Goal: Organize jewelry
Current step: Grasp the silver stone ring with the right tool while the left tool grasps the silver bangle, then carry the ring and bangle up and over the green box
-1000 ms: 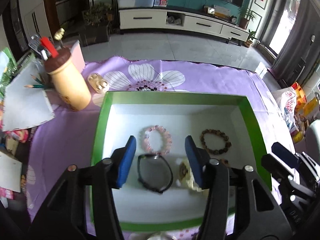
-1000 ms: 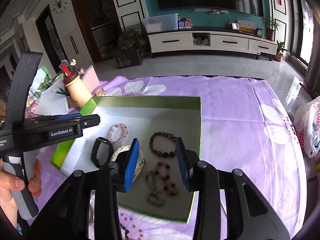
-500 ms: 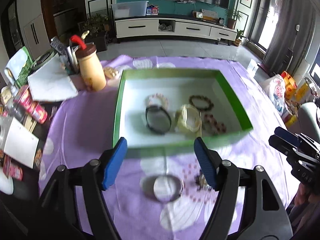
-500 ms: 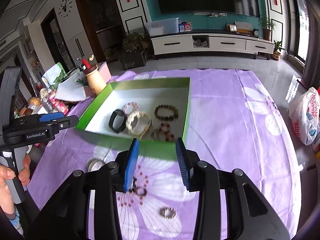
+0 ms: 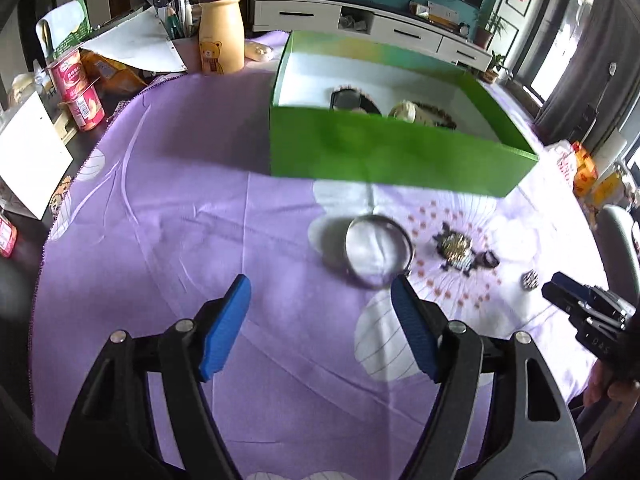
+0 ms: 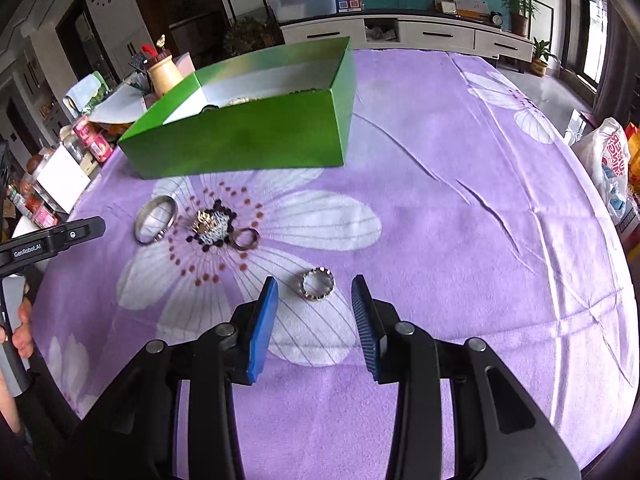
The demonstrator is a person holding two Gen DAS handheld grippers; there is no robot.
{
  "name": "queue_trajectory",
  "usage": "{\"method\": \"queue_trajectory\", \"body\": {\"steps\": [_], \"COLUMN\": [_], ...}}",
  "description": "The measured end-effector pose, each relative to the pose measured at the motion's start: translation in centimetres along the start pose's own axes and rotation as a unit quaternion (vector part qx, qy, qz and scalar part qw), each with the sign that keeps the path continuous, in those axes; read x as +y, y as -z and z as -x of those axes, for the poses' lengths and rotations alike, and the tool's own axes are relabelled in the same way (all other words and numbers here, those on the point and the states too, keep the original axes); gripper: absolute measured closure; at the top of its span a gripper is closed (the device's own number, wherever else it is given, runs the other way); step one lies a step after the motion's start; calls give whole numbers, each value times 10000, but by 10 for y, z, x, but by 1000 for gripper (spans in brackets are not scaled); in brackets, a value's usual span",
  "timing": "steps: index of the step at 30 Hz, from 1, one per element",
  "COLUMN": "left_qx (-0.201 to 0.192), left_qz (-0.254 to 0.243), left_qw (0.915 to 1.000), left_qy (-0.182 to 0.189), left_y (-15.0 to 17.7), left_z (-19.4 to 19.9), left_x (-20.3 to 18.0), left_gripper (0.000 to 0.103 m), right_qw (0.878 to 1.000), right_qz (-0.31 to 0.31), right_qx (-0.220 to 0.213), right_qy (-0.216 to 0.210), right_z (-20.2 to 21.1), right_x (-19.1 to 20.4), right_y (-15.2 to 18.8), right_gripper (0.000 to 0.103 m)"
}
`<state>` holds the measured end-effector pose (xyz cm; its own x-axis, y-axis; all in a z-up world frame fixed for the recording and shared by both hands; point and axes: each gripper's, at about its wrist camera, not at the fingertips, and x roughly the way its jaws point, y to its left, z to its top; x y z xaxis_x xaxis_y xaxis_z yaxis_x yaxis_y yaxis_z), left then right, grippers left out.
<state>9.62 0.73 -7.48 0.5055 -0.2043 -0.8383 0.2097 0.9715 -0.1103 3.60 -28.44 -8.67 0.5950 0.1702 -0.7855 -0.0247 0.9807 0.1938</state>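
Note:
A green box with a white inside holds several bracelets. On the purple cloth in front of it lie a silver bangle, a gold and black beaded piece, a small band ring and a beaded ring. My left gripper is open, low over the cloth just short of the bangle. My right gripper is open, with the beaded ring between its fingertips.
A cream bear bottle, a pen holder, papers and red yoghurt cups crowd the table's left side. A plastic bag sits off the right edge. The cloth has creases to the right of the box.
Both grippers have pulled back from over the box and dropped low toward the cloth. The left now faces the bangle and the right brackets the beaded ring.

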Motion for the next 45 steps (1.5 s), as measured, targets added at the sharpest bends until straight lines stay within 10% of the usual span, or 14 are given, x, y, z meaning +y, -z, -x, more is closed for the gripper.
{"method": "queue_trajectory", "body": {"steps": [11,18,30,45], "left_qx": [34,168,225,178], "left_qz": [-168,-298,-725,-484], "left_qw": [9997,9990,9969,9986], "left_qy": [-168,-277,-203,-66], "left_y": [-15,-27,-26,-12], "left_z": [-22,-47,-56,-23], "left_x": [-17,-19,-32,-31], "left_gripper": [30,53,99,100], "right_qw": [9988,9979,9985,9986], "right_qz": [371,545,464,419], "right_qx": [-13,-77,-97,-287], "right_qy": [320,349,264,137], "right_z": [-20,-23,-24,-5], "right_x": [11,14,11,15], "right_y": [2,1,-1,-1], "right_gripper": [64,82,83,83]}}
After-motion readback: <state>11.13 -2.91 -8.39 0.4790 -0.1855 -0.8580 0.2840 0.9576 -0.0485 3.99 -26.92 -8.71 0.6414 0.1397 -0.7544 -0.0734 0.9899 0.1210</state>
